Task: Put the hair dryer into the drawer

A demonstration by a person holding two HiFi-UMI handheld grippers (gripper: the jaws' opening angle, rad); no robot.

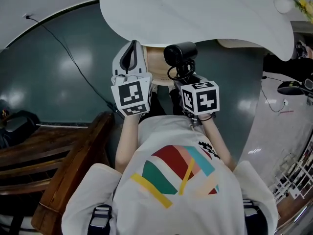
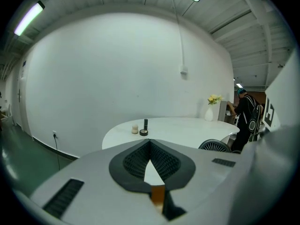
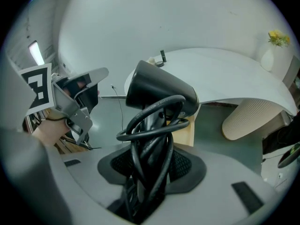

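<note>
1. hair dryer point(image 3: 159, 90): black, cord coiled round handle. right gripper point(image 3: 150, 172) clamped on handle and cord together, likely so loops don't trail. Held at table point(image 1: 195, 13) edge, above pale wooden unit point(image 1: 157, 62).
2. left gripper point(image 2: 151, 161): jaws together, empty, probably spare for drawer.

White curved table point(image 1: 195, 13) over a glossy dark-green floor point(image 1: 63, 82) — wooden bench point(image 1: 49, 155) at left.

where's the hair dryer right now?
Head view, centre right: the hair dryer is clamped by its cord-wrapped handle in the right gripper, at the white table's near edge, just right of the left gripper.
</note>
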